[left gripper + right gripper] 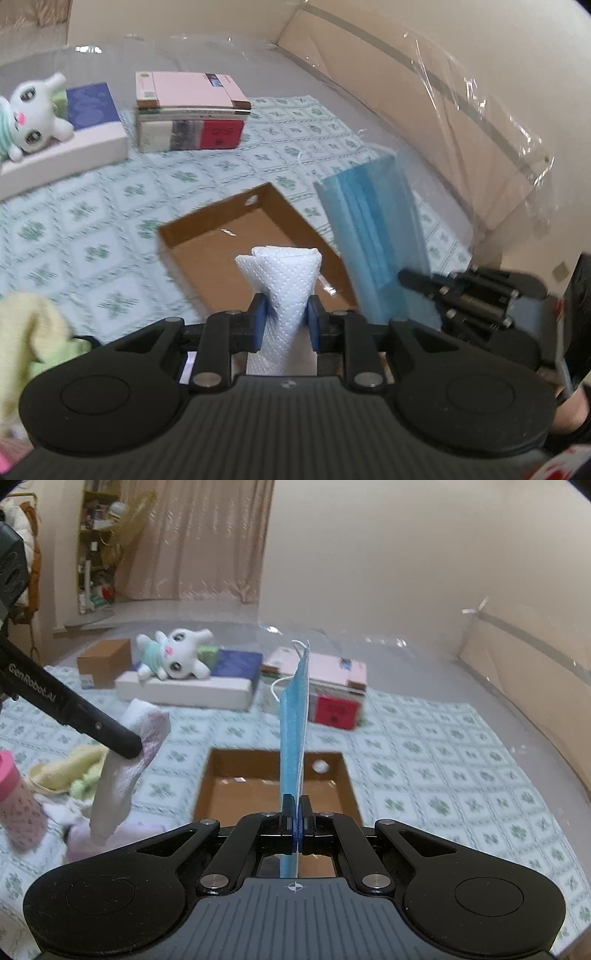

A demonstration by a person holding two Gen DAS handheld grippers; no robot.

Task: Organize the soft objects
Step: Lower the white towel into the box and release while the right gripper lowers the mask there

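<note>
My left gripper (283, 322) is shut on a rolled white paper towel (282, 288), held upright above the near rim of an open brown cardboard box (207, 254). In the right wrist view that towel (122, 771) hangs left of the box (240, 797). My right gripper (296, 812) is shut on a blue face mask (293, 738), held on edge above the box; its white ear loops stick out at the top. The mask (373, 229) also shows in the left wrist view, with the right gripper's fingers (417, 280) clamped on its lower edge.
A white plush bunny (173, 657) lies on a flat white box (192, 692). A stack of pink and red boxes (332, 690) stands behind. A yellow-green cloth (74, 771), a pink cup (14, 801) and a small brown carton (103, 661) lie left. Plastic-covered walls rise on the right.
</note>
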